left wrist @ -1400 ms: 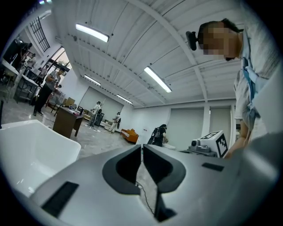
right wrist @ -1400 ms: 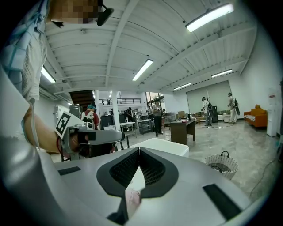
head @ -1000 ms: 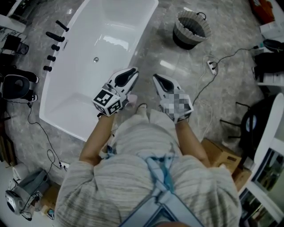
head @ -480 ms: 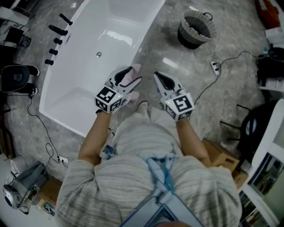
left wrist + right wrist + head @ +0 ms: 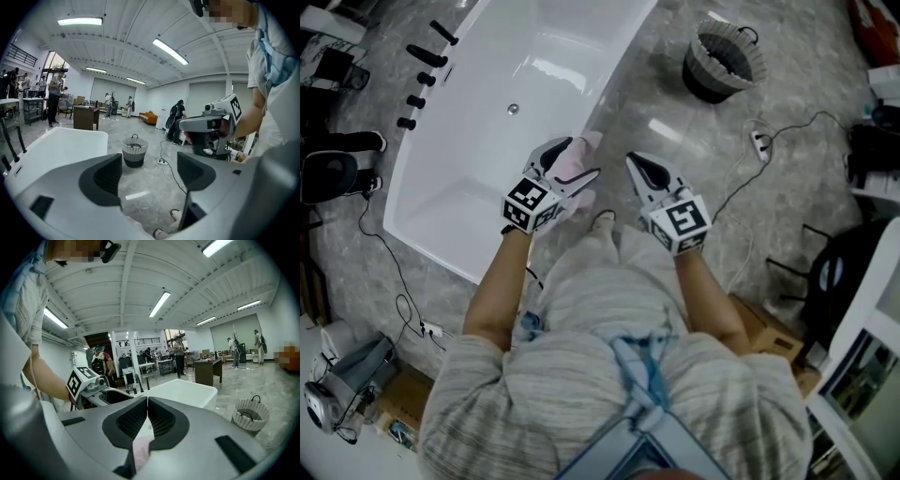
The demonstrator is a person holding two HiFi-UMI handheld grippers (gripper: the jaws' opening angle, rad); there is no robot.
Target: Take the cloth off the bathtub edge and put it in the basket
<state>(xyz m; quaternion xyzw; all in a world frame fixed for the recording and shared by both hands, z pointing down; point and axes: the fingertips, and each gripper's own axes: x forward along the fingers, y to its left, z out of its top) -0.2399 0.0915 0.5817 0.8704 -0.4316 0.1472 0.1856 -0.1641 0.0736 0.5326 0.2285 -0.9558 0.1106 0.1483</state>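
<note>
We're opening the left gripper [image 5: 584, 157] just above the pink cloth [image 5: 591, 142], which is lying on the bathtub [image 5: 534, 84] edge near mid-frame, with nothing pinched. The right gripper [image 5: 631, 161] is sitting pressed together and empty, with the basket [image 5: 705, 47] at the upper right.

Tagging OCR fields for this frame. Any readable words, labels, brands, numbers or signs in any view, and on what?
No readable text in any view.
Left gripper (jaws opening, pads clear of the cloth): its cube shows black-and-white square markers, patterns only, no letters or digits.
Right gripper: its cube has the same kind of markers, no text.
Bathtub, basket: no label or brand visible.
Items at the room's edges: too small and blurred to read.
</note>
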